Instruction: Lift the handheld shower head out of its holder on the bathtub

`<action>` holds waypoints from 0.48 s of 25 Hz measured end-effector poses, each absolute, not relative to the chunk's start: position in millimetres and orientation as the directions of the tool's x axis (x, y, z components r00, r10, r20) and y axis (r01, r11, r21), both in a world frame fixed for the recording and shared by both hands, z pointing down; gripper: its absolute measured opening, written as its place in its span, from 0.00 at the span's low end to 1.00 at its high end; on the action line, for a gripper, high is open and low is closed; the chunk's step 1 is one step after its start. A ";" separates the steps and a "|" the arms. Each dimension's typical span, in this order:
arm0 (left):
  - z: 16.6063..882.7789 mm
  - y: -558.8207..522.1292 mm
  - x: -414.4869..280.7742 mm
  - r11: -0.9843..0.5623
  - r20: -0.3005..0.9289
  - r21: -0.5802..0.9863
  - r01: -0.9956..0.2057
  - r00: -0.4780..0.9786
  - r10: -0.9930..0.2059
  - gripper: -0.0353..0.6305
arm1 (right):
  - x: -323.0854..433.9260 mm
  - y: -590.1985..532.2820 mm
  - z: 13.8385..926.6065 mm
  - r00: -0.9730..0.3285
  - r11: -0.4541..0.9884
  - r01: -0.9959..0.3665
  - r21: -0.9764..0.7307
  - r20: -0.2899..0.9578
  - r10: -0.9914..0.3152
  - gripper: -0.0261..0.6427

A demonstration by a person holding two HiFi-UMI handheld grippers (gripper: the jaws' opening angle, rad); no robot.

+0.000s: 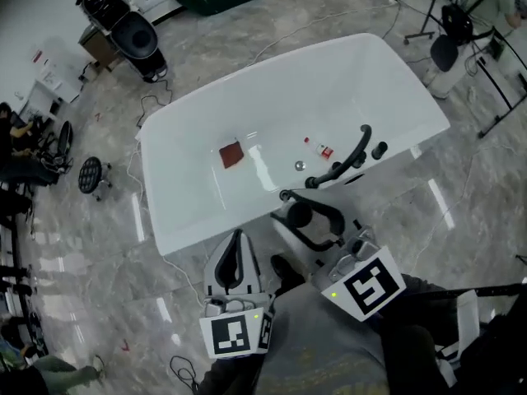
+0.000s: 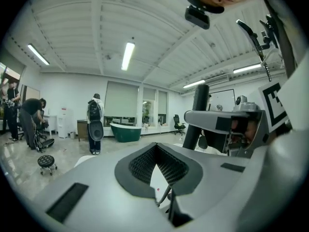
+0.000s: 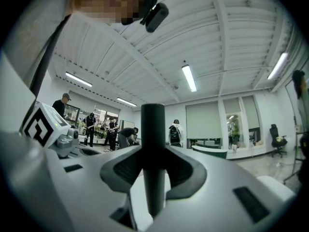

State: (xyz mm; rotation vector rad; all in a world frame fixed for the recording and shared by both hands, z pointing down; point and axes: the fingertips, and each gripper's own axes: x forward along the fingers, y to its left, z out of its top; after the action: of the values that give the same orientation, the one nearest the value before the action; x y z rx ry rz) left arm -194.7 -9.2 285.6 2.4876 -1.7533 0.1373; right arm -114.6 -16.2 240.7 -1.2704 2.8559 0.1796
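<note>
The white bathtub (image 1: 177, 220) fills the middle of the head view, with a black arched faucet (image 1: 356, 149) on its near right rim. My right gripper (image 1: 319, 225) is shut on the black handheld shower head (image 1: 298, 215), just off the tub's near rim. In the right gripper view its handle (image 3: 153, 149) stands upright between the jaws of the right gripper (image 3: 153, 178). My left gripper (image 1: 237, 243) hangs beside it to the left, jaws together and empty. In the left gripper view, the left gripper (image 2: 155, 147) has its pads meeting in a point, and the shower handle (image 2: 199, 112) shows at right.
Inside the tub lie a brown square (image 1: 231, 154), a small red and white bottle (image 1: 319, 148) and the drain (image 1: 300, 165). A black salon chair (image 1: 132, 31), a round stool (image 1: 90, 174), floor cables and black stands (image 1: 461, 23) surround the tub. People stand at the far left.
</note>
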 end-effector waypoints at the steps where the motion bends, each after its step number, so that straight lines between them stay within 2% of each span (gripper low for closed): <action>1: 287.7 -6.2 -200.1 -0.322 0.130 0.020 -0.946 0.322 -0.938 0.06 | -120.1 -15.7 255.8 -0.676 0.675 -0.736 0.044 0.000 -0.737 0.25; 3: 288.4 -3.6 -195.5 -0.319 0.139 0.027 -0.947 0.320 -0.937 0.06 | -119.6 -19.0 259.7 -0.684 0.683 -0.730 -0.033 0.029 -0.729 0.25; 6: 282.7 6.5 -162.1 -0.324 0.154 0.052 -0.945 0.328 -0.932 0.06 | -92.8 -16.5 228.5 -0.705 0.705 -0.709 0.017 -0.032 -0.708 0.25; 12: 257.6 18.9 -151.0 -0.355 0.133 0.060 -0.933 0.360 -0.923 0.06 | -84.6 -0.7 207.7 -0.693 0.691 -0.721 0.054 -0.027 -0.720 0.25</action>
State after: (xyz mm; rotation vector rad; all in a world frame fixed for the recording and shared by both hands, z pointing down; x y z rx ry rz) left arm -151.0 18.9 257.6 2.4856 -1.7053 0.1149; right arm -84.6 -0.7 207.7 -1.2296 2.8857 0.0939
